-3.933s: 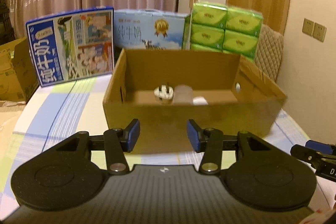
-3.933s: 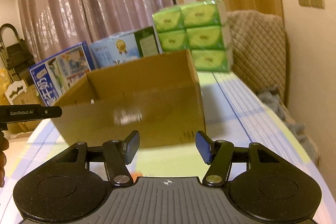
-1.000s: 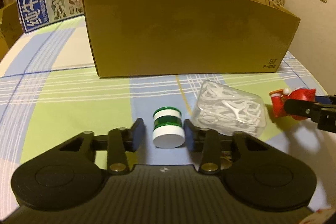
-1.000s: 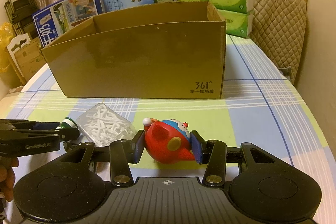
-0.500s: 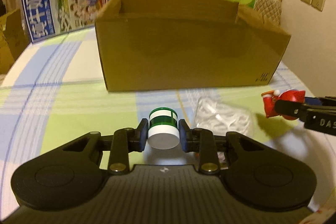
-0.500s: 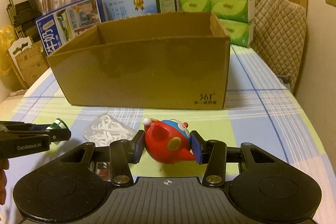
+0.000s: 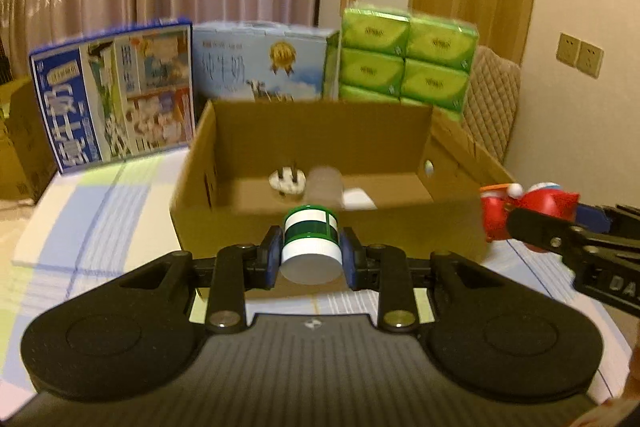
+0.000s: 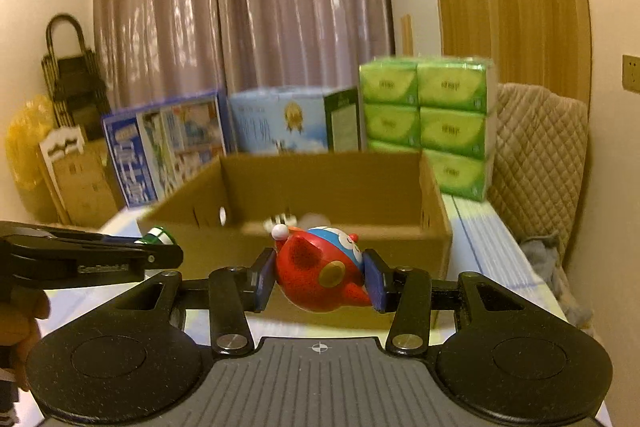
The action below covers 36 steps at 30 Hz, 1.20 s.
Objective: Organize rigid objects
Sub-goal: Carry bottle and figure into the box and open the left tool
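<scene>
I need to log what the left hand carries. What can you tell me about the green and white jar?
The green and white jar is a small round container, apparently plastic, with white bands and a dark green band around its side and a flat white end facing the camera. It lies tipped on its side, clamped between the blue pads of the left tool, held in the air before the cardboard box.

Ahead of both grippers the box (image 7: 400,227) is matt brown cardboard. The toy (image 8: 320,275) looks like glossy red plastic, the green-and-white container (image 7: 311,247) like smooth plastic. The tissue packs (image 7: 408,59) behind wear shiny film.
</scene>
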Tool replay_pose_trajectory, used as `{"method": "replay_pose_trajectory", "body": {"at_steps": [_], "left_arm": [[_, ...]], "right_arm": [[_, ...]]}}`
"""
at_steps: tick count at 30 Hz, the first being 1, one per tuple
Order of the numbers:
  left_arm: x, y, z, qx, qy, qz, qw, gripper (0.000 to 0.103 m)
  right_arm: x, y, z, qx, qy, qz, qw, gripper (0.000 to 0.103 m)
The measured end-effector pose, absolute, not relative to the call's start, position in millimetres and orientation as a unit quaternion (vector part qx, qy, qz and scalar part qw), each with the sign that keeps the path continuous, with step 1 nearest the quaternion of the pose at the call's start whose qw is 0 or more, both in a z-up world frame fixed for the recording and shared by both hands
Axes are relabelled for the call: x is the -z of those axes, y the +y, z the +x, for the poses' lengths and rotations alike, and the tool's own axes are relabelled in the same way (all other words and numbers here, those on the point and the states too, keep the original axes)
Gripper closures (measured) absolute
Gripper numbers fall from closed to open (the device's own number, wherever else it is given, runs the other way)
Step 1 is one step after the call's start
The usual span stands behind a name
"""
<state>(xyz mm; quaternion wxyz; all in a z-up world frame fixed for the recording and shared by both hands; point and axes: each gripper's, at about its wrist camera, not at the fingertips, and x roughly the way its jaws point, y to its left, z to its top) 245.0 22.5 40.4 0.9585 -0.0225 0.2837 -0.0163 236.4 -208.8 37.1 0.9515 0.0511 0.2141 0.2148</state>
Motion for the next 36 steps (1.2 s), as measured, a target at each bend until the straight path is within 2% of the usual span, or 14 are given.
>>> {"method": "replay_pose_trajectory", "body": {"at_steps": [8,17,36], "left_arm": [[-65.7,37.7,291.2,0.003,0.256,-0.010,0.967,0.077],[-39.8,69.6,338.1,-0.021,0.290,-0.016,0.957,0.077],[-24.5,80.2,352.7,-0.019,0.302,-0.027,0.953,0.077]], "right_arm": [[-60.7,-207.2,281.2,-0.203,0.197,0.065,0.957,0.060],[-35.0,-190.3,350.1,-0.179,0.229,0.071,0.954,0.060],[-6.1,-180.5,365.8,-0.177,0.265,0.068,0.945,0.060]]}}
